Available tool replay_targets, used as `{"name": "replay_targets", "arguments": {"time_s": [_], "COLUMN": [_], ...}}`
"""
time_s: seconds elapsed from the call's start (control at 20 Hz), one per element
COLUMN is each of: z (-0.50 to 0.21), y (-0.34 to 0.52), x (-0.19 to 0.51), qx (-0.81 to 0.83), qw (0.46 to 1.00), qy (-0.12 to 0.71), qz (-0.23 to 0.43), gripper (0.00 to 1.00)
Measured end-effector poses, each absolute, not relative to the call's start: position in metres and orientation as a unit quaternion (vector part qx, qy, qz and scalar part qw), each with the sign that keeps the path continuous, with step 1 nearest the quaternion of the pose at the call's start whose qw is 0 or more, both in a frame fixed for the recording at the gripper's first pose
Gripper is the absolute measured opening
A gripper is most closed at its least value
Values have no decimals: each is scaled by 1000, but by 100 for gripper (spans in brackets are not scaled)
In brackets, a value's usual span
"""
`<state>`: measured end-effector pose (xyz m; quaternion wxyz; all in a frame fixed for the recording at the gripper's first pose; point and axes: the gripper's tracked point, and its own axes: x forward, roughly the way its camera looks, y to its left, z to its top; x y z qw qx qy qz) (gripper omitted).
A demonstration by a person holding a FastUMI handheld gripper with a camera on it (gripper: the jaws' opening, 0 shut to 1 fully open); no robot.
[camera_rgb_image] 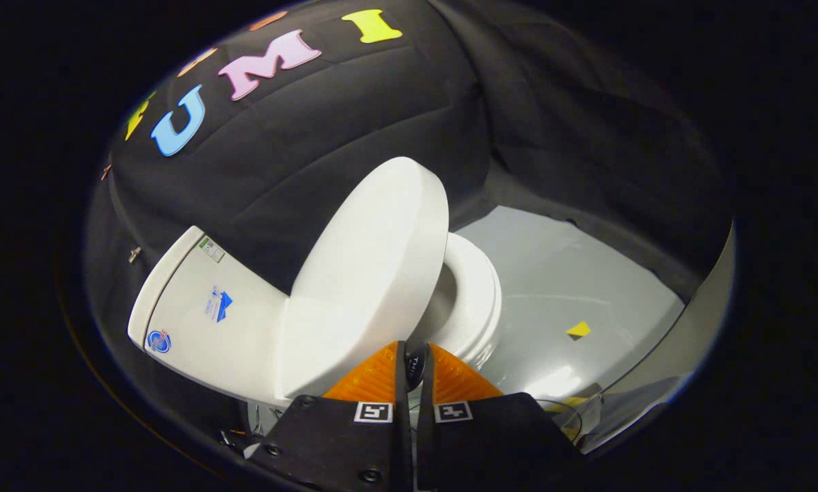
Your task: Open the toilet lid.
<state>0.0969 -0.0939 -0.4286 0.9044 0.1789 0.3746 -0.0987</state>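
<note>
Wall (354,143): black cloth, hanging in folds behind everything I can see from here.
Floor (573,273): pale and glossy, spreading out beyond the bowl; light glares off it.
Toilet (203,321): white, seen tilted through my lens; its tank carries a few small stickers, which I leave unread.
Lid (367,273): white, raised partway off the seat, hinged at the tank end. Its free edge stands high above the bowl, so I see its smooth top face turned toward me.
Seat (473,287): white ring lying flat on the bowl, showing past the lid's edge, with the shadowed bowl opening between the two.
Gripper (415,359): my fingers are drawn together with only a thin slit left, the tips right up at the lid's lower edge. I see a small dark part in that slit but cannot tell what it is, and I cannot tell whether the fingers pinch the lid's edge.
Marker (578,330): small yellow scrap on the floor, well apart from the toilet.
</note>
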Motion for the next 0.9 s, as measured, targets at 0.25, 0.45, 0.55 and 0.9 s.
{"name": "replay_targets", "arguments": {"time_s": [0.25,0.45,0.55,0.9], "z": [-376,-343,-333,-300], "y": [-50,-9,9,89], "x": [107,108,110,116], "qx": [113,113,100,85], "qw": [929,941,946,963], "qy": [338,305,296,256], "qz": [-101,-91,-83,-14], "gripper": [8,6,6,7]}}
